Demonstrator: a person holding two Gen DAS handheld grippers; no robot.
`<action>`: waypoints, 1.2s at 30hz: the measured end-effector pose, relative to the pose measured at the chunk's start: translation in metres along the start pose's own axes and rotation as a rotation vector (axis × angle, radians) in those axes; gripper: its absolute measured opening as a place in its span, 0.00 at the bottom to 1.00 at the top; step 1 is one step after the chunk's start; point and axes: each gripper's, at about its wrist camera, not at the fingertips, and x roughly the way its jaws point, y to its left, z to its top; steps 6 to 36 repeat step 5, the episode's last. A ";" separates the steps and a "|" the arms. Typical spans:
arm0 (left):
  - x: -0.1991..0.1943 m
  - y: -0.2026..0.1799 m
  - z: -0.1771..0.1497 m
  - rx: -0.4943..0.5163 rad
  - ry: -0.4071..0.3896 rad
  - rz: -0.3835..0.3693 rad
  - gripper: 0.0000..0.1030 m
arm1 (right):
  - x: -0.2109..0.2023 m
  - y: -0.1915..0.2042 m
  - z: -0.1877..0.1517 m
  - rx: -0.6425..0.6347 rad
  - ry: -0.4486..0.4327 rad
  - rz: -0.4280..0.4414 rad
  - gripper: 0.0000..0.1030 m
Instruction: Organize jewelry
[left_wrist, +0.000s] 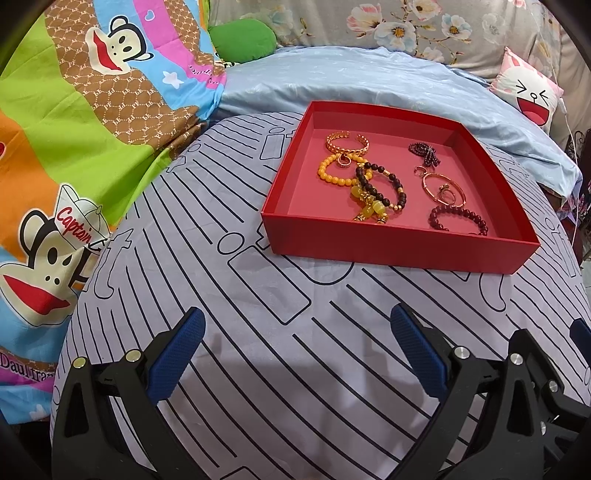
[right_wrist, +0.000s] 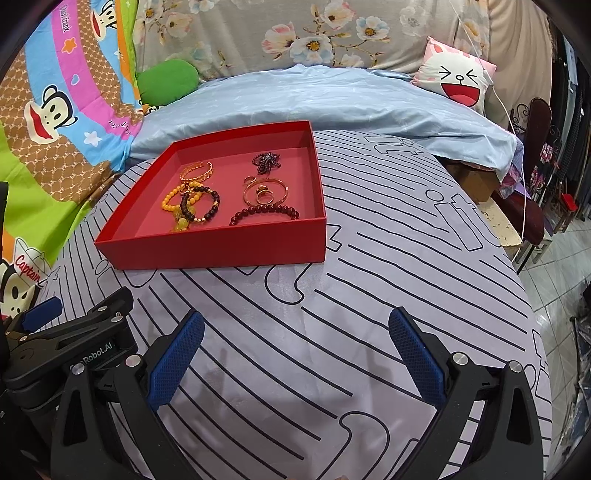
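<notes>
We held our left gripper (left_wrist: 295, 350) and our right gripper (right_wrist: 295, 350) low over the striped cloth (left_wrist: 258, 332), side by side and close to each other. The fingers of both were spread wide, and nothing was between them. The red tray (left_wrist: 388, 251) sat on the cloth ahead of us, well apart from both grippers. All the jewelry we could see was inside the tray, and none lay on the cloth around it. A gold cuff (left_wrist: 347, 142) lay near the back on the left side. Just in front of it was an orange bead bracelet (left_wrist: 332, 173), with a black bead bracelet (left_wrist: 384, 184) lying partly over it, and some yellow charms (left_wrist: 369, 210) were bunched against them. On the right side lay a small dark bead string (left_wrist: 424, 151), a thin gold bangle (left_wrist: 443, 188) with a ring inside its loop, and a dark red bead bracelet (left_wrist: 458, 221) near the front wall. We thought the job looked mostly done, since every piece was in the tray. The left pile was still jumbled, so those pieces might need pulling apart. We could not tell if more was wanted.
</notes>
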 end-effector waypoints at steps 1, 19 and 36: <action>-0.001 0.000 0.000 -0.002 -0.004 0.003 0.93 | 0.000 0.000 0.000 0.000 0.001 0.000 0.94; -0.003 0.001 0.000 -0.001 -0.014 0.000 0.93 | -0.002 -0.001 0.000 0.003 -0.002 -0.002 0.94; -0.003 0.001 0.000 -0.001 -0.014 0.000 0.93 | -0.002 -0.001 0.000 0.003 -0.002 -0.002 0.94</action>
